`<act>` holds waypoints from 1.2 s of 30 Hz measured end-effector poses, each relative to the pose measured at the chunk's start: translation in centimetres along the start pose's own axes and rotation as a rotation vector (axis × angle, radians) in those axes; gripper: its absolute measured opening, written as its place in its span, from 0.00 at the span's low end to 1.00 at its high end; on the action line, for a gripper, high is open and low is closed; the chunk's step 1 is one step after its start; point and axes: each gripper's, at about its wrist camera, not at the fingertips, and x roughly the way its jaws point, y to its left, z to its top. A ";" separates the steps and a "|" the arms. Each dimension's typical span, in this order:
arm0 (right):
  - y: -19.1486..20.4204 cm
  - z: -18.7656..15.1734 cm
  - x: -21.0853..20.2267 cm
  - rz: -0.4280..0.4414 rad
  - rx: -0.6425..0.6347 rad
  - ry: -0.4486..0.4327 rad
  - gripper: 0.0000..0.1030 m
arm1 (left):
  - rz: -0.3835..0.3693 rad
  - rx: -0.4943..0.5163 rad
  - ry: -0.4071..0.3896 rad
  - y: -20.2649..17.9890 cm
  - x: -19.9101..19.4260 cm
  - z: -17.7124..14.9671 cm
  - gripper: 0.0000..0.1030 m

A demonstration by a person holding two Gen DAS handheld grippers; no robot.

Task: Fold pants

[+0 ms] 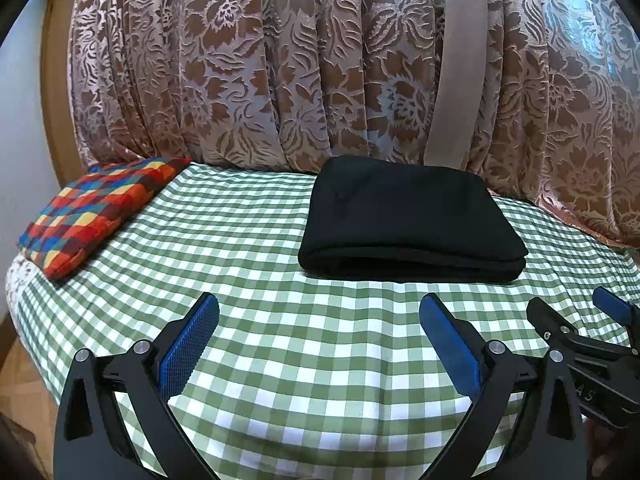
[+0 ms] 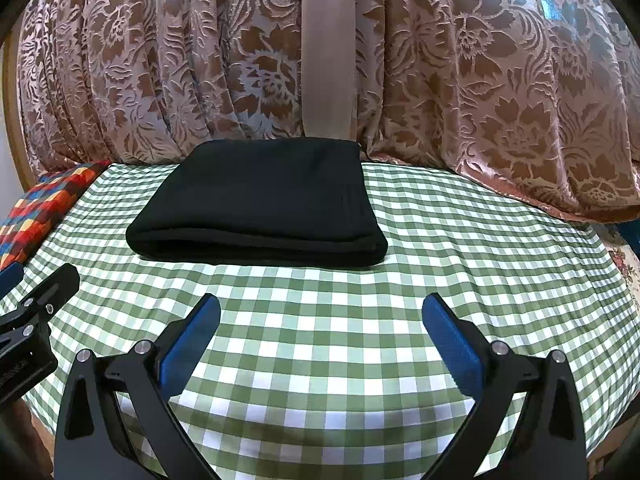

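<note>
The black pants (image 1: 408,220) lie folded into a thick rectangle on the green-and-white checked sheet (image 1: 248,240), near the far side by the curtain. In the right wrist view the same folded pants (image 2: 264,200) sit ahead and slightly left. My left gripper (image 1: 319,312) hovers open over the sheet, short of the pants, with nothing between its blue pads (image 1: 192,344). My right gripper (image 2: 321,312) is also open and empty, a little before the pants' near fold. The right gripper's fingers (image 1: 576,332) show at the right edge of the left wrist view.
A multicoloured checked cushion (image 1: 96,212) lies at the far left of the bed. A brown floral curtain (image 1: 320,60) hangs right behind the pants. The sheet's near edge drops to a wooden floor (image 1: 20,392) at the left.
</note>
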 end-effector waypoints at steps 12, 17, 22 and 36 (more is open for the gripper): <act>0.2 0.0 -0.4 0.003 0.002 -0.009 0.98 | -0.012 0.013 -0.013 -0.3 -0.7 0.1 0.96; 0.2 0.0 -0.6 0.004 0.004 -0.014 0.98 | -0.013 0.007 -0.015 -0.1 -0.9 0.1 0.96; 0.2 0.0 -0.7 0.004 0.003 -0.019 0.98 | -0.010 0.008 -0.019 -0.1 -1.0 0.1 0.96; 0.3 0.0 -0.6 0.008 0.002 -0.015 0.98 | -0.008 0.004 -0.022 0.3 -1.3 0.1 0.96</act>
